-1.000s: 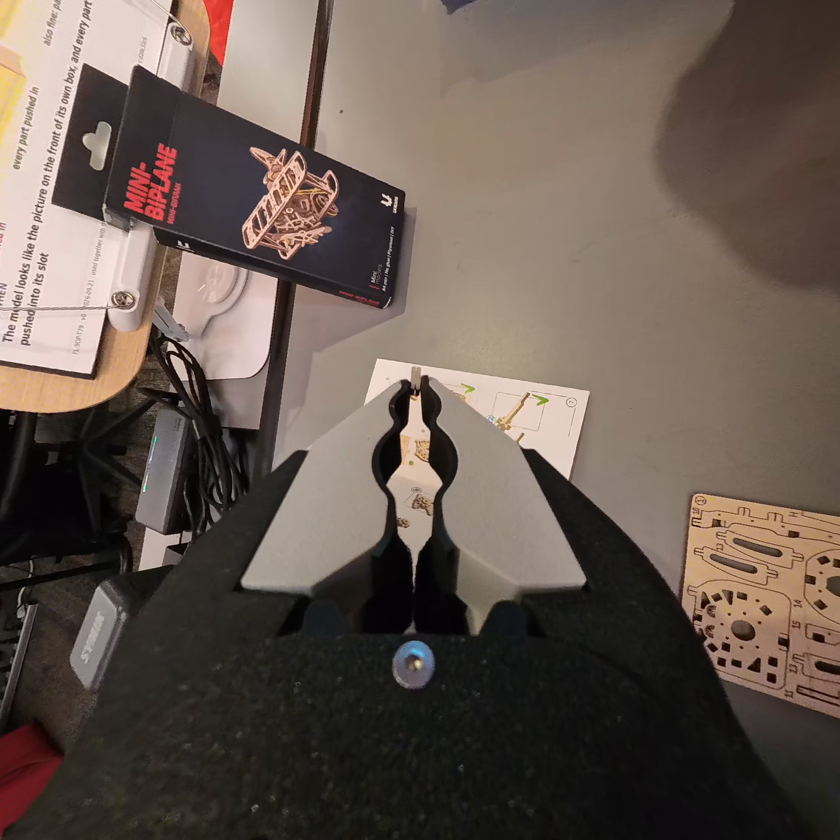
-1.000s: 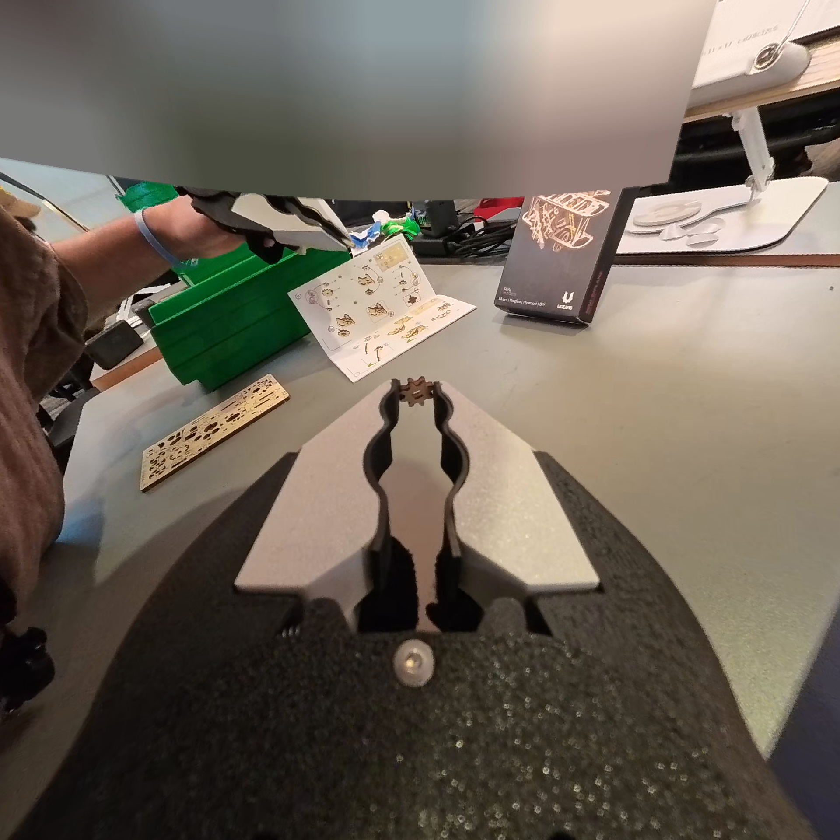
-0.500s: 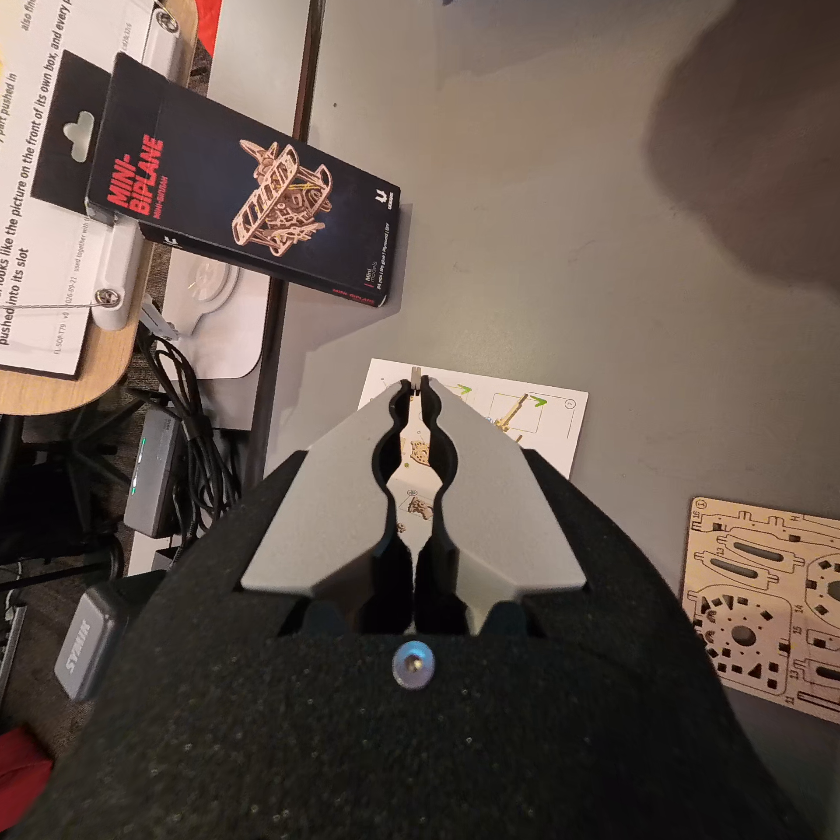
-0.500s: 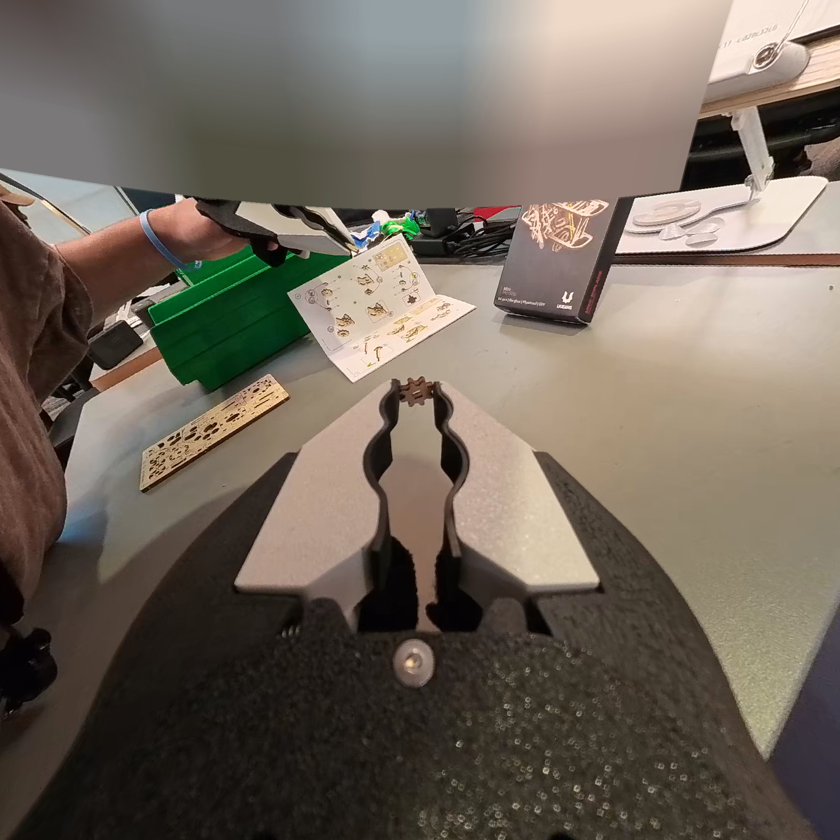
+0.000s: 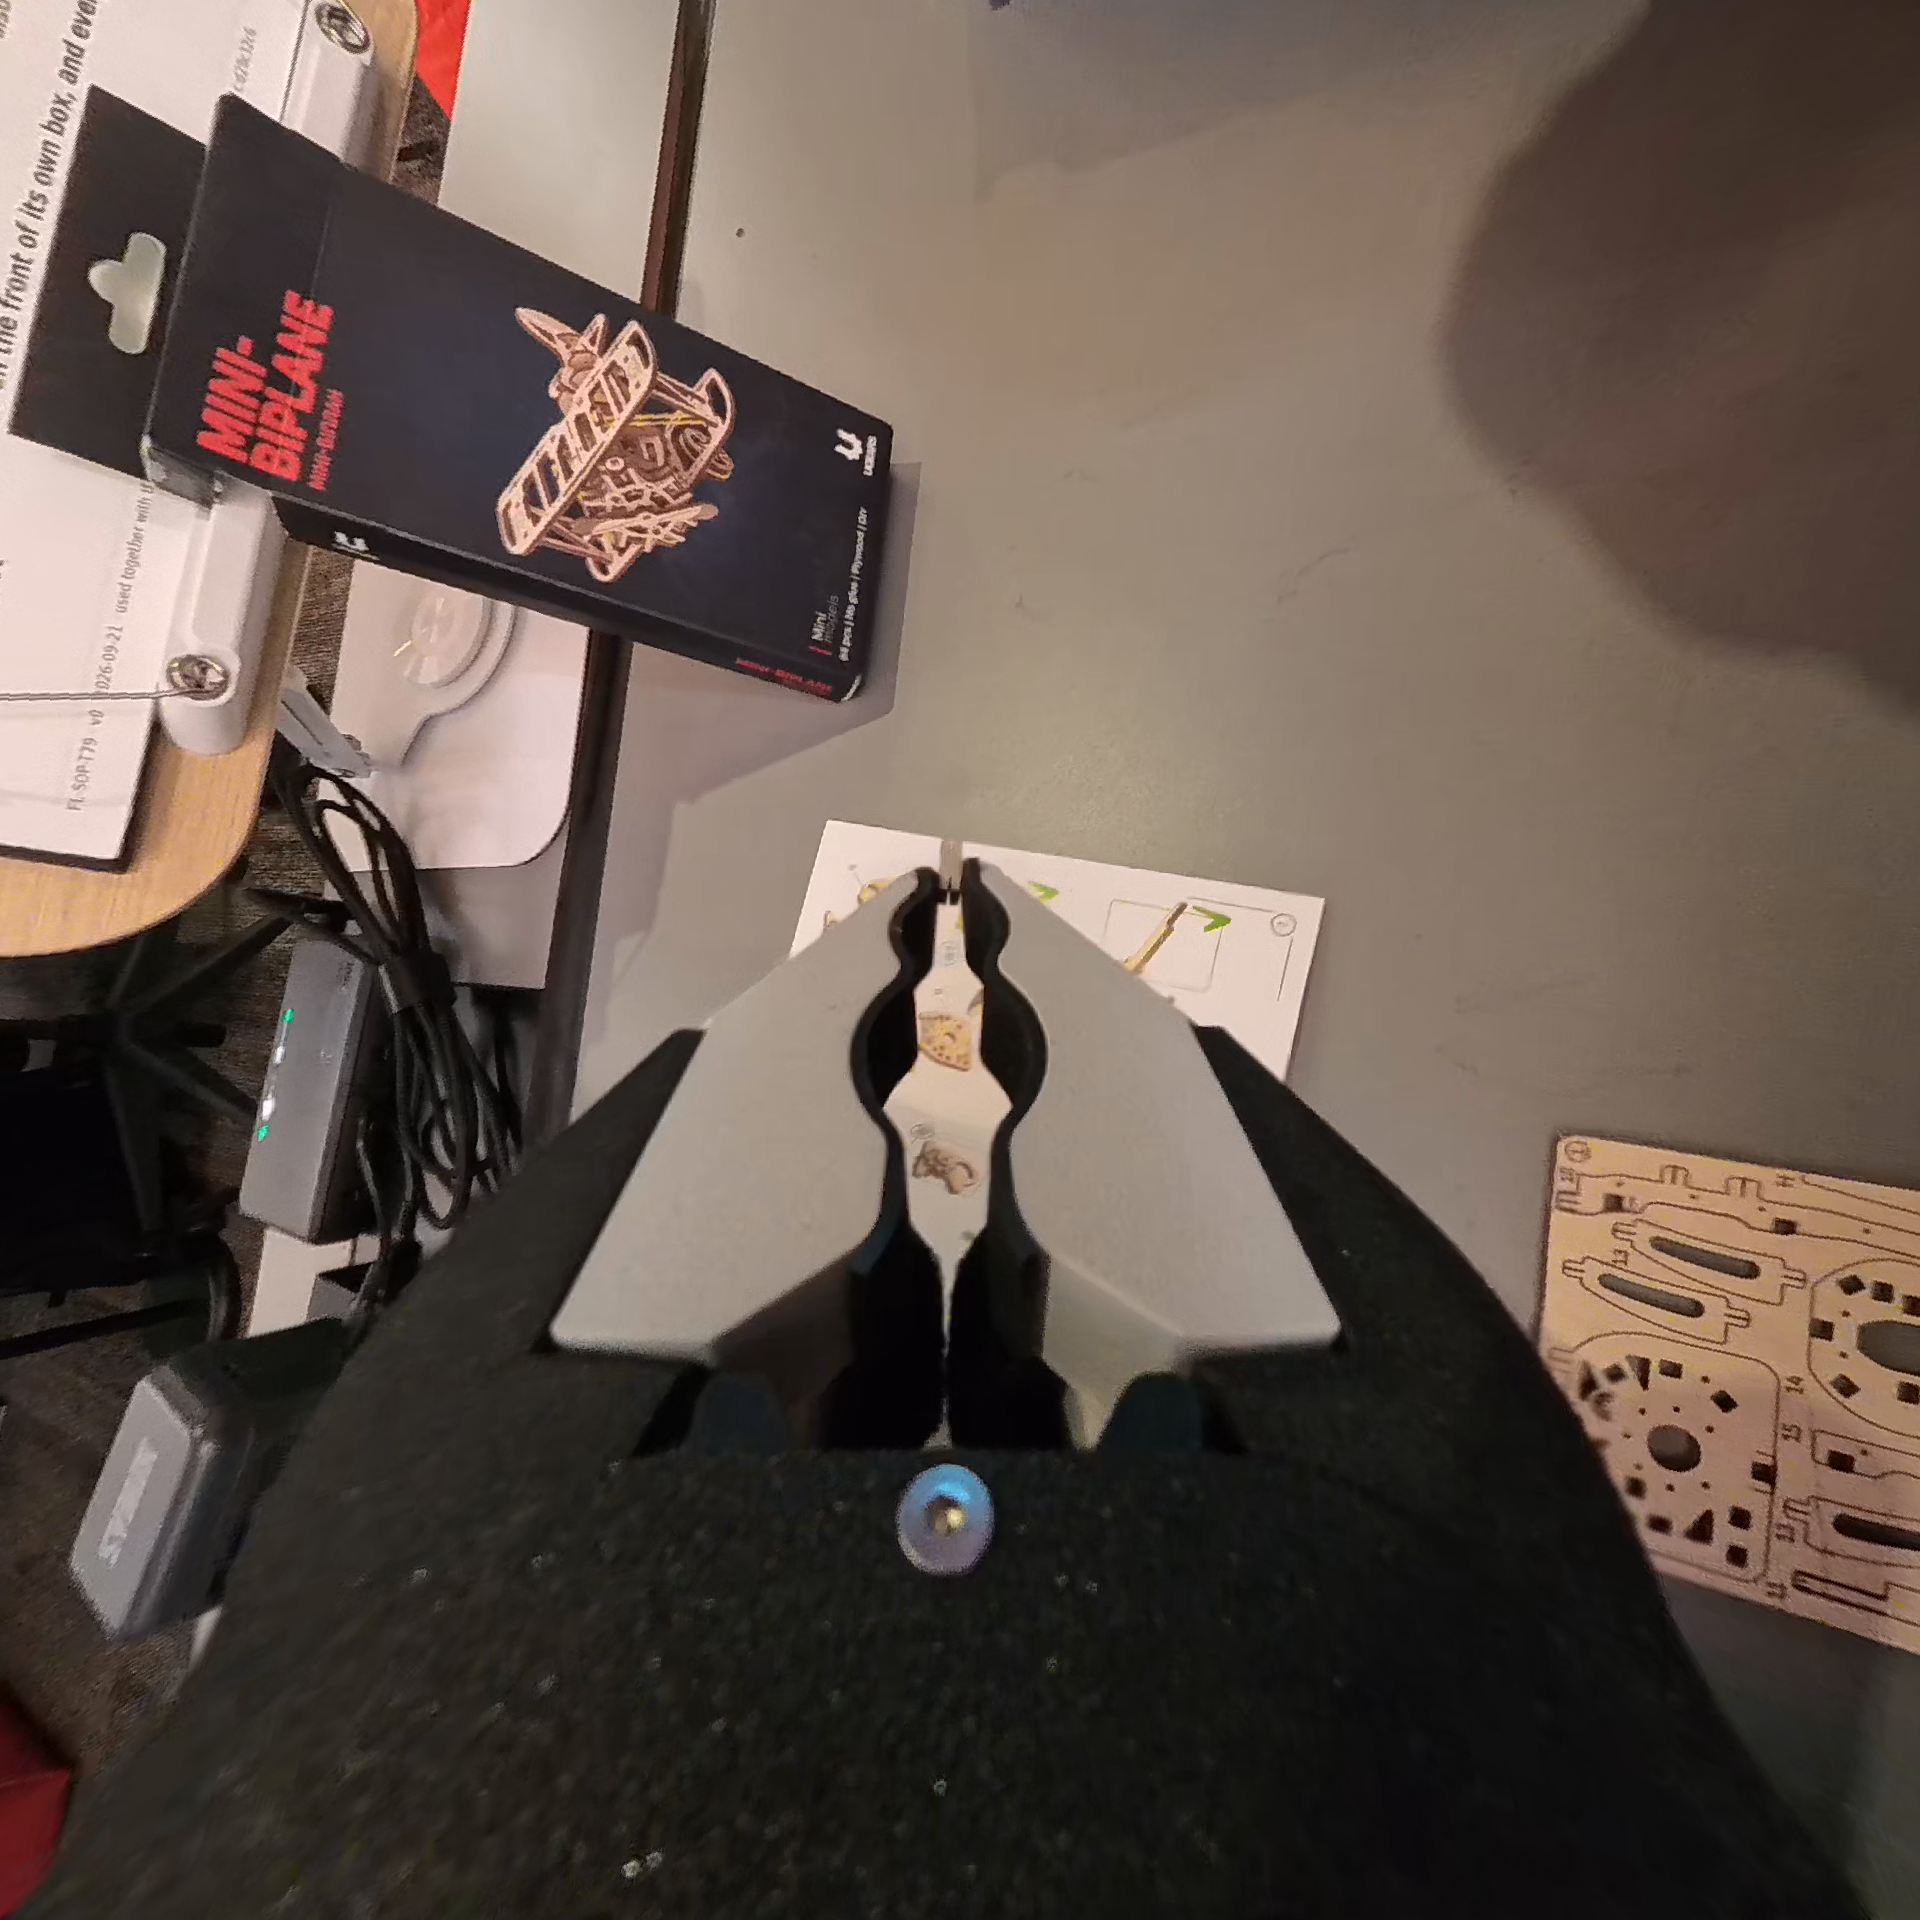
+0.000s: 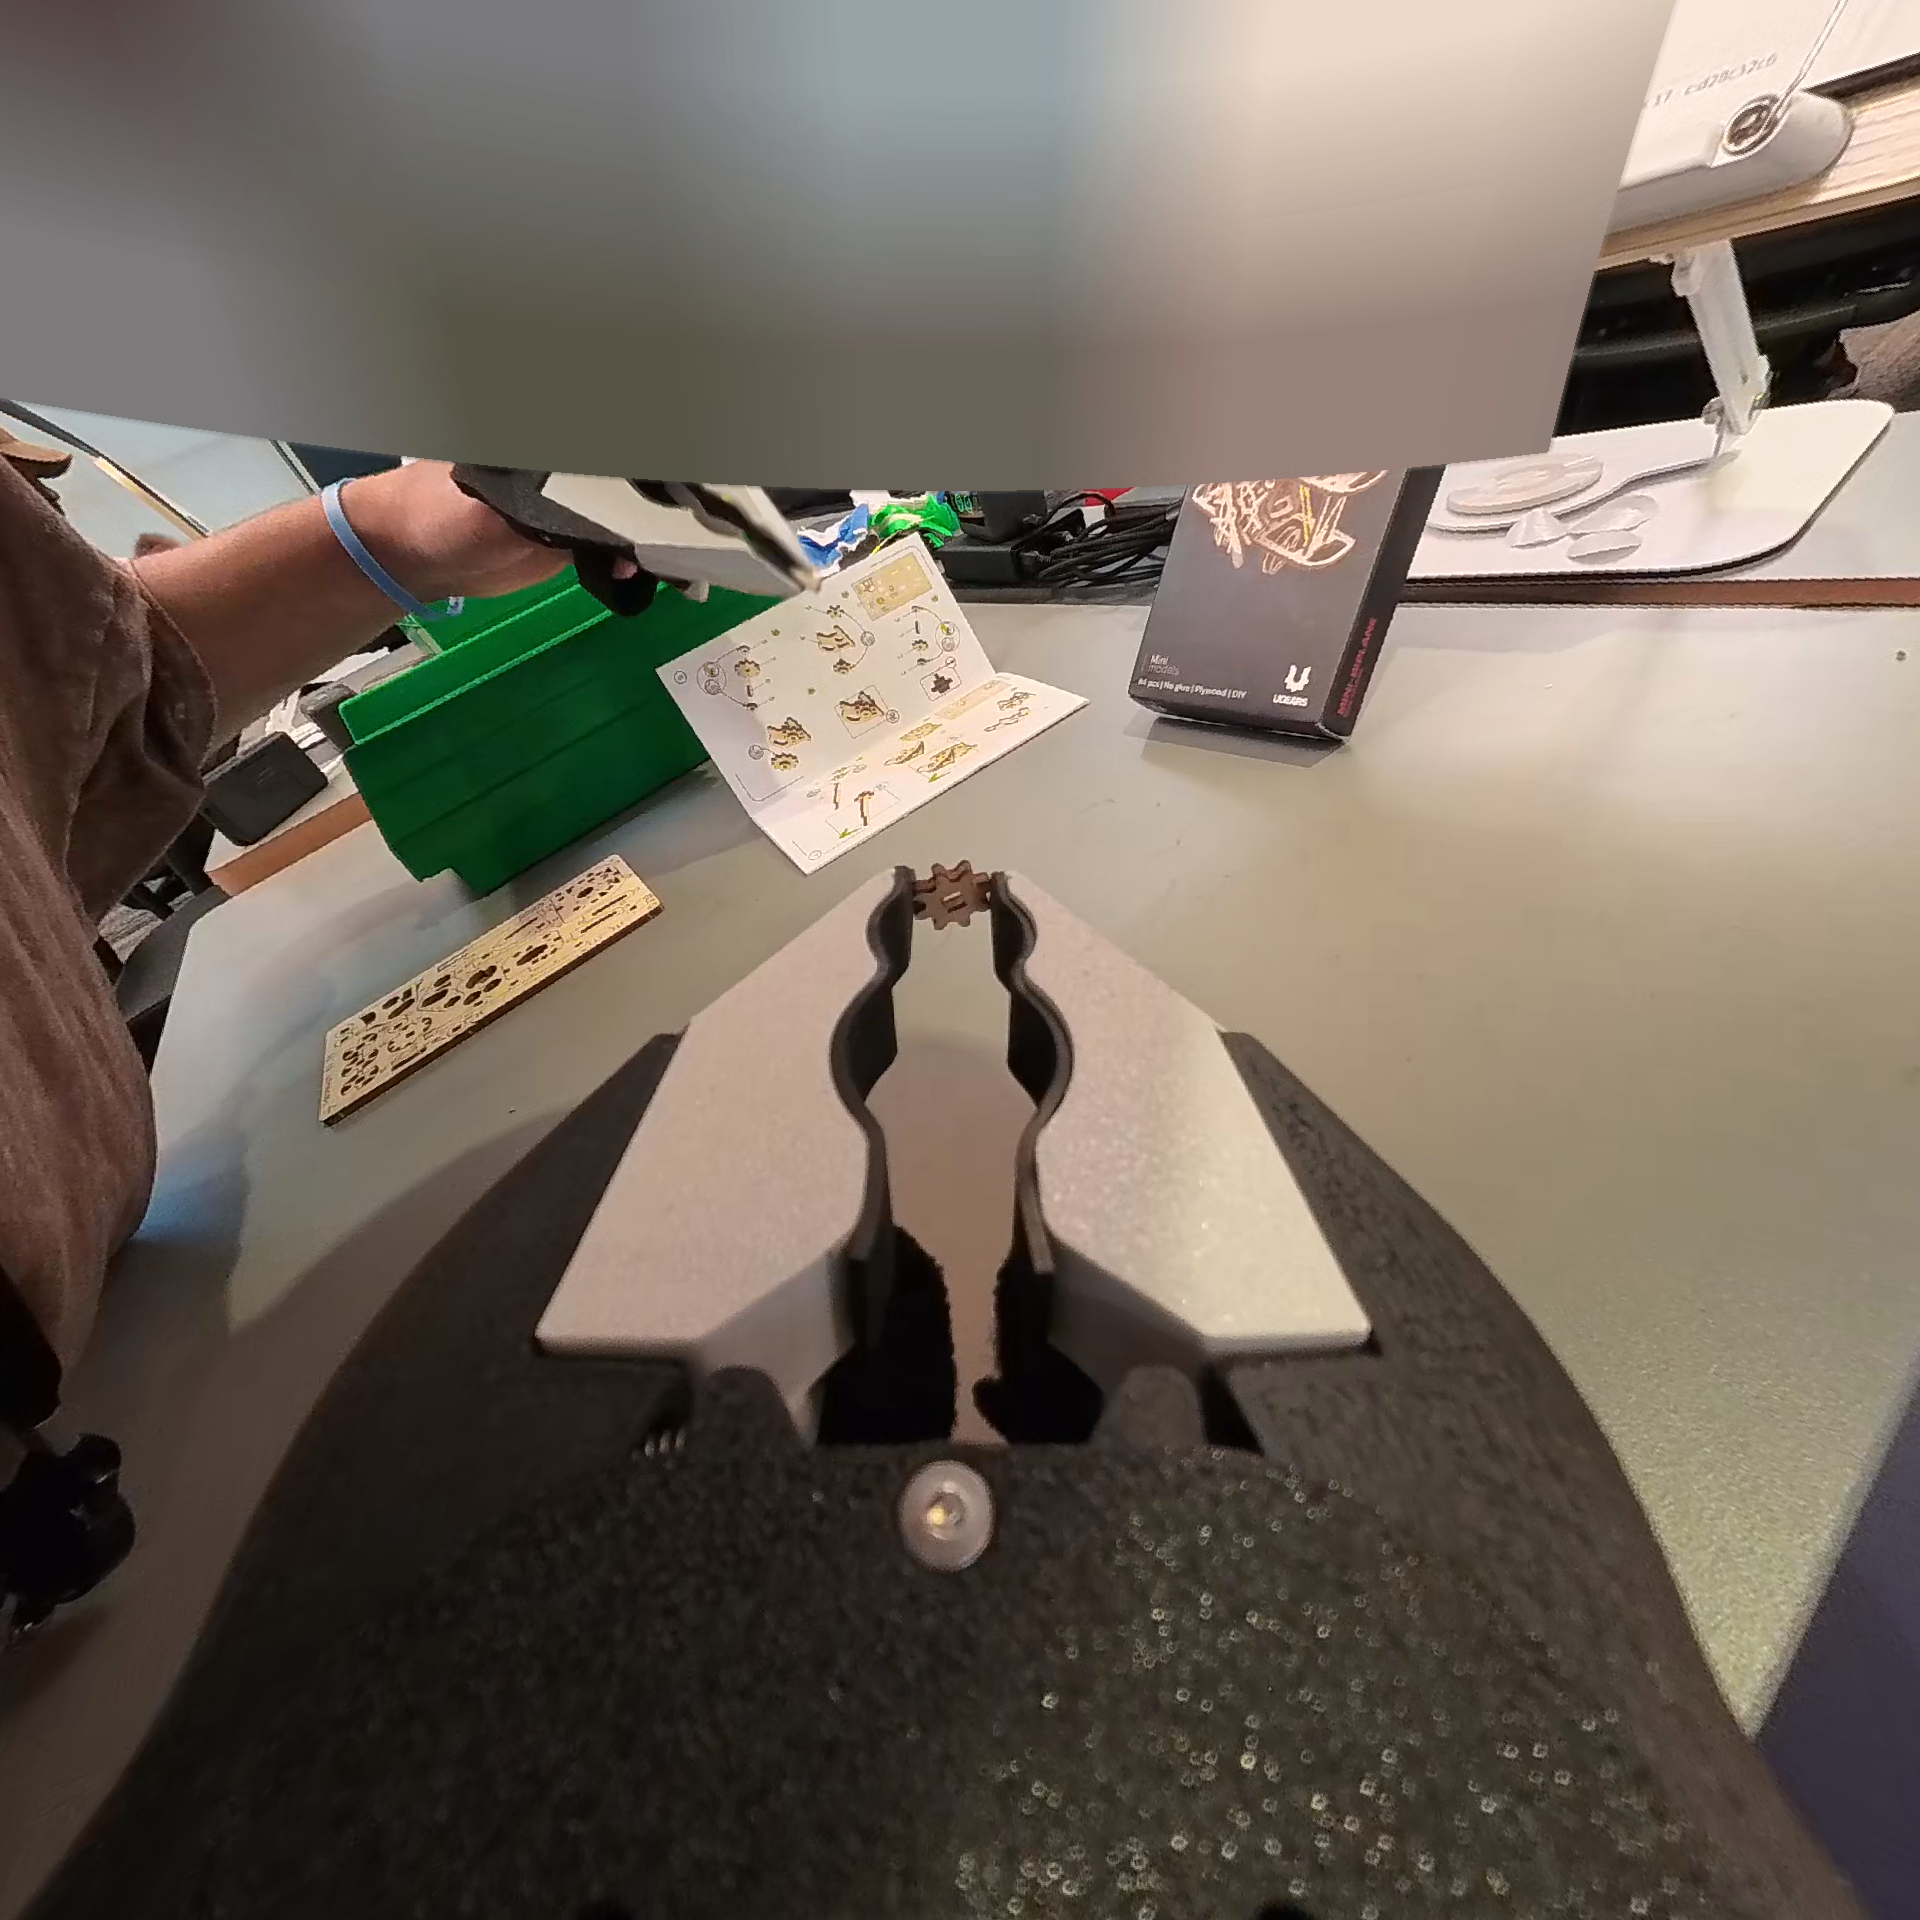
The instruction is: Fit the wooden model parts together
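Currently my right gripper (image 6: 954, 900) pinches a toothed wooden gear (image 6: 948, 898); my left gripper (image 5: 952, 889) nips a thin sliver (image 5: 950, 858). Misalignment could snap either.

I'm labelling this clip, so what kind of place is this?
Probably an office or lab workbench: a grey table holding a model kit box and instruction sheet, with cables behind.

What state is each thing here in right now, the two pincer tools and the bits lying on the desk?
Left gripper: jaws shut on a thin pale peg.
Right gripper: jaws shut on a small wooden gear.
Instruction sheet: unfolded, partly propped up.
Black box: standing upright.
Wooden parts sheet: flat, some pieces punched out.
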A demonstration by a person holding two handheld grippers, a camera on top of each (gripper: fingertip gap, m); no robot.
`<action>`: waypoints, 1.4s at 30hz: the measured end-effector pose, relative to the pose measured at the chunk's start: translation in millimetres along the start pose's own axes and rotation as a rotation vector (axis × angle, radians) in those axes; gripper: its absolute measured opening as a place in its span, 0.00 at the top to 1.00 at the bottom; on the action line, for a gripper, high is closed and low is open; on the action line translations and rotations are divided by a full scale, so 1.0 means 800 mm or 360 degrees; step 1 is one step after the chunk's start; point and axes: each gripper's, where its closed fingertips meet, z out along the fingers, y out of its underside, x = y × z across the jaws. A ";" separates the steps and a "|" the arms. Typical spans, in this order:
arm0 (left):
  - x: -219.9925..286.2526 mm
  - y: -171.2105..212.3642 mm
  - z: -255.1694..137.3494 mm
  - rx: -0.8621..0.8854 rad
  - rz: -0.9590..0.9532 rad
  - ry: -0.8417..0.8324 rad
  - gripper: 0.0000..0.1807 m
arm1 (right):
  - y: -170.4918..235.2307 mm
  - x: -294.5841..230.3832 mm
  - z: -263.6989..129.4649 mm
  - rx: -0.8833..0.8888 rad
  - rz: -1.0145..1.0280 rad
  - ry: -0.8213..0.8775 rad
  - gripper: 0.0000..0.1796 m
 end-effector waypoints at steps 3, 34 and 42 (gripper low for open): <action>0.023 -0.010 0.009 0.0028 -0.0087 0.0160 0.99 | 0.000 0.000 0.000 0.0000 0.0000 0.0000 0.92; 0.025 -0.003 0.035 -0.0071 -0.0157 0.0167 0.99 | 0.000 0.000 0.000 0.0000 0.0005 0.0003 0.92; 0.023 0.000 0.035 -0.0073 -0.0165 0.0160 0.99 | 0.000 0.000 0.000 0.0001 0.0005 0.0003 0.92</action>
